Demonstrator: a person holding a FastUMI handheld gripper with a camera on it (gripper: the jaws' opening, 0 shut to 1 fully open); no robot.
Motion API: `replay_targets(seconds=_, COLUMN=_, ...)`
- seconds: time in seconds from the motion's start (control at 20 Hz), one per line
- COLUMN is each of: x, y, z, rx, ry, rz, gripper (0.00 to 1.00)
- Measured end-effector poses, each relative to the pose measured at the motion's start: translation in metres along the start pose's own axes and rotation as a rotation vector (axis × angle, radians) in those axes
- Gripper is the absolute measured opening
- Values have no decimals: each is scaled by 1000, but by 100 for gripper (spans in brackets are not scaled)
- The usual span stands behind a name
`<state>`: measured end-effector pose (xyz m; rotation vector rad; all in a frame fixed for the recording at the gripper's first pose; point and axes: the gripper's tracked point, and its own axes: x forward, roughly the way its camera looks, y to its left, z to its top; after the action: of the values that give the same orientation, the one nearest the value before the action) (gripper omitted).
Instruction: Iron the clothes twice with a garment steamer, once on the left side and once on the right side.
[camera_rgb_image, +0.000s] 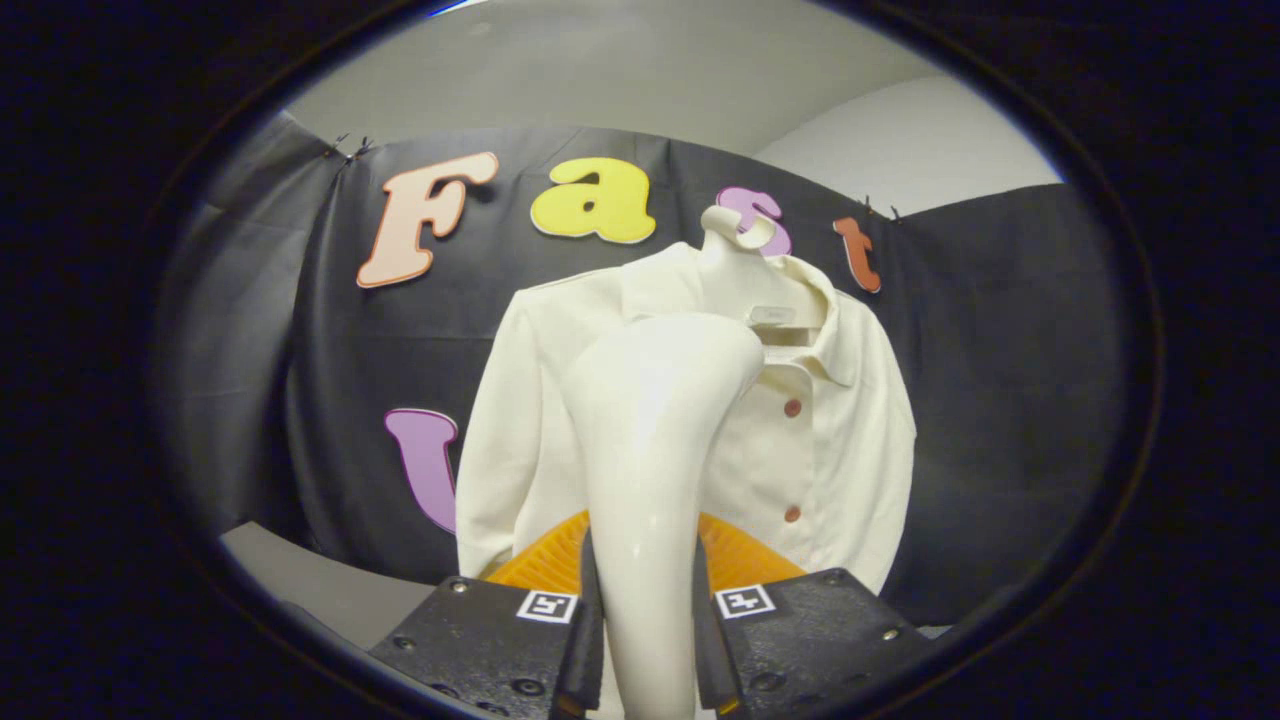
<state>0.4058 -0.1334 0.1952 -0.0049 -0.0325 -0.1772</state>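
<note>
The tongs clamp the garment steamer by its handle, its head up before the hanging shirt — a slick handle could twist, skewing the pass.

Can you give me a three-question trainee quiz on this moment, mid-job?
1. True or false: the tool is shut on the steamer.
2. Which part of the shirt does the steamer's head stand in front of? A) the buttoned front, near the collar B) the hem C) a cuff
3. Fill in: the shirt hangs on a ___ before the black cloth wall.

Key: 1 true, both fingers press the steamer's white handle. 2 A, two reddish buttons show just beside it. 3 hanger, with its hook above the collar.
</note>
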Motion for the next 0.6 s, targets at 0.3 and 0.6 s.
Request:
replay_targets(seconds=0.3, x=-14, y=11, z=-48, rx=-19, ry=84, rz=36, gripper=36)
replay_targets(seconds=0.6, x=-28, y=1, z=-101, rx=7, ry=106, rz=8, gripper=36)
